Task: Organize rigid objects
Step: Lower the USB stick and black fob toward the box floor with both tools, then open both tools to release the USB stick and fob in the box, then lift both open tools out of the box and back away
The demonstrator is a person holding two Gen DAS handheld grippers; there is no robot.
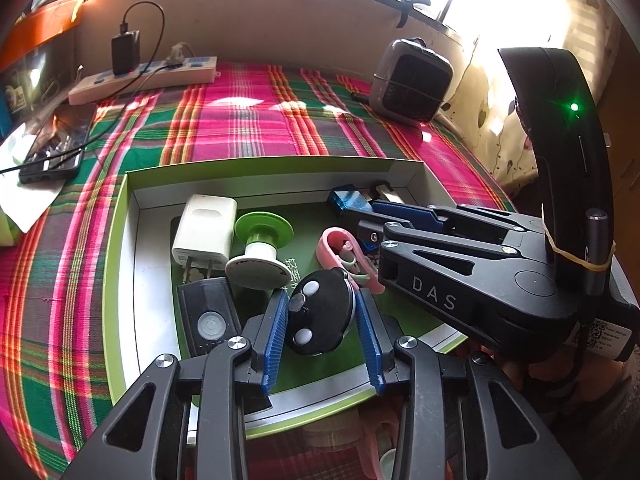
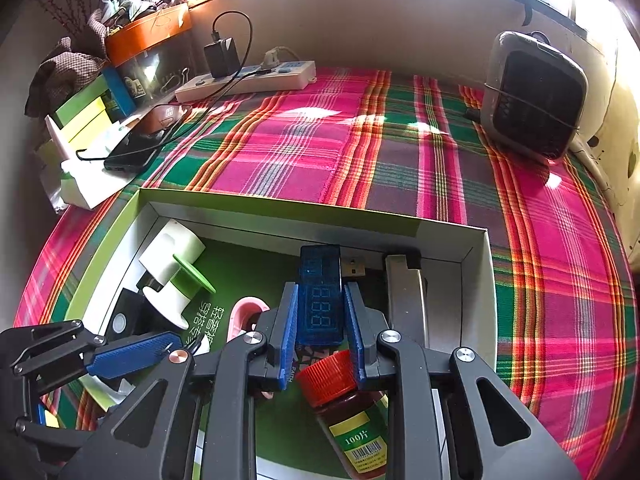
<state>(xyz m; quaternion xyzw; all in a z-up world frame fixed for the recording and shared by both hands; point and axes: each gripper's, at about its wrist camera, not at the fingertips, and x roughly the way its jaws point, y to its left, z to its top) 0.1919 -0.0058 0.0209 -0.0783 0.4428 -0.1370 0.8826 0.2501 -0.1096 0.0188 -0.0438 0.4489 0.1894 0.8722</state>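
Right gripper (image 2: 320, 320) clamped narrow on blue USB meter (image 2: 320, 292) — long axis along fingers, plug end toward 12 o'clock, over back of open box (image 2: 280, 216). Left gripper (image 1: 322, 316) straddled black key fob (image 1: 322, 312), pads seemingly just clear — fob in box, at 7 o'clock from meter.

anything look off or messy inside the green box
Yes: the brown bottle with the red cap lies on its side, and the green-and-white spool is tipped over against the white charger. Nothing looks spilled or broken.
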